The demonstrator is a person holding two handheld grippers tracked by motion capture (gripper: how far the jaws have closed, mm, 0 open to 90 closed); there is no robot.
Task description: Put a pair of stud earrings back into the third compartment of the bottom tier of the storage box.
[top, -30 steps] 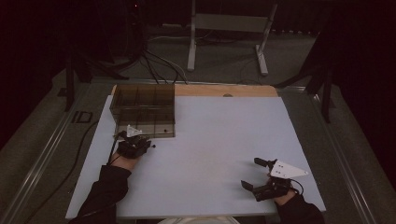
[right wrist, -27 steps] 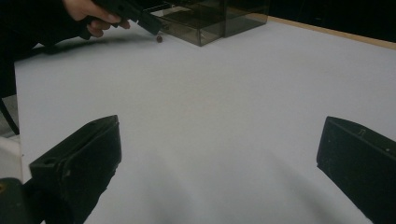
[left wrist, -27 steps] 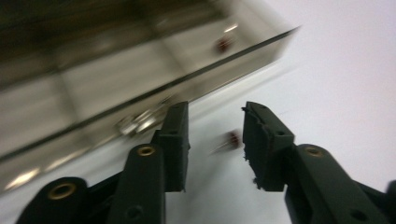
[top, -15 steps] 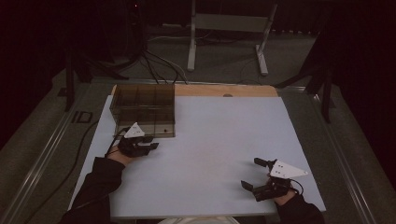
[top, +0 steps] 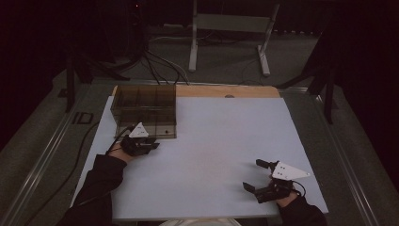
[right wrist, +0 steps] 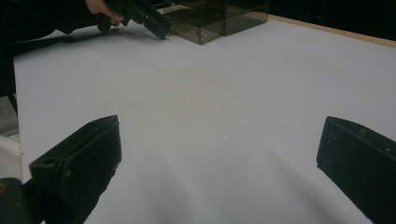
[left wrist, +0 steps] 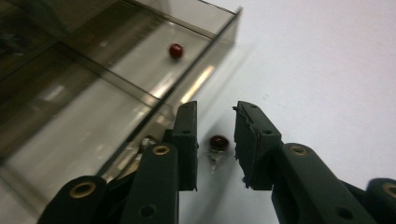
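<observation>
Two small dark-red beads are in sight from the left gripper view: one bead on the table lies on the white tabletop between the jaws of the left gripper, just beside the outer wall of the smoky clear box, and one bead in the box rests on the floor of a near compartment. Something pale and thin sits right under the bead on the table; I cannot tell what it is. The left gripper's jaws have just been closing, with the bead between them, yet a gap shows on either side of it, so the pads are not pressing on it. The box stands at the far left of the table and is split into several compartments; besides the one bead, I cannot make out anything else in them. The right gripper sits near the right front corner, well apart from the box, its jaws spread wide with nothing but bare table between them.
</observation>
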